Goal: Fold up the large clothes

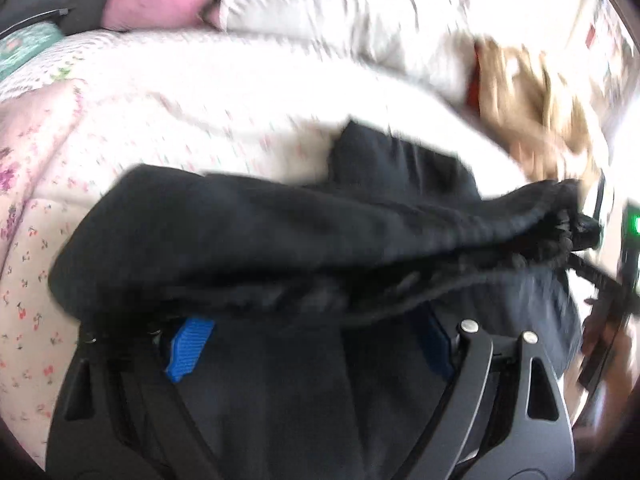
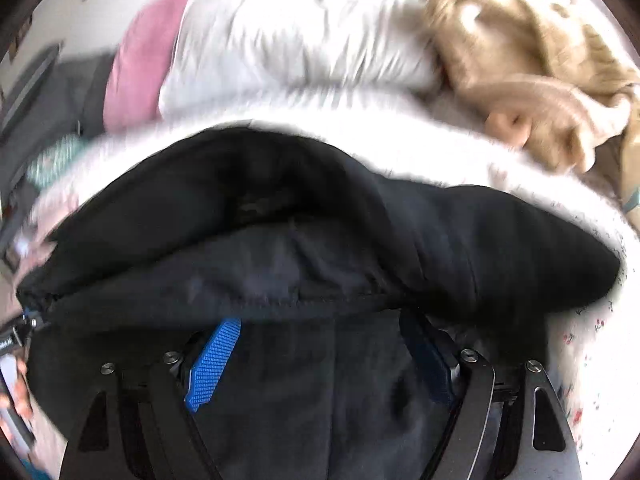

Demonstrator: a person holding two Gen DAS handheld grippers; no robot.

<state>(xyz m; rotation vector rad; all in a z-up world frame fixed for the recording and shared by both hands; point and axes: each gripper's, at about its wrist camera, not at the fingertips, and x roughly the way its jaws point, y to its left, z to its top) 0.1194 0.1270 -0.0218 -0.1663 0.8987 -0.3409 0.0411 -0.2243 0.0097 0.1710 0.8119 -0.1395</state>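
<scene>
Black garment [image 1: 280, 232] drapes both our grippers, left [image 1: 308, 344] and right [image 2: 320, 364]; fingertips hidden, grip state unclear, probably lifting an edge to fold over bed [image 1: 200, 92]

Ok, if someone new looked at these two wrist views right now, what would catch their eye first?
The bulky black fabric garment fills the lower half of both views, draped over the blue-padded fingers of each gripper, so whether they are clamped is unclear. Behind it lies a white floral-print bedspread. At the back sit a pink pillow on the left and a tan plush toy on the right.
</scene>
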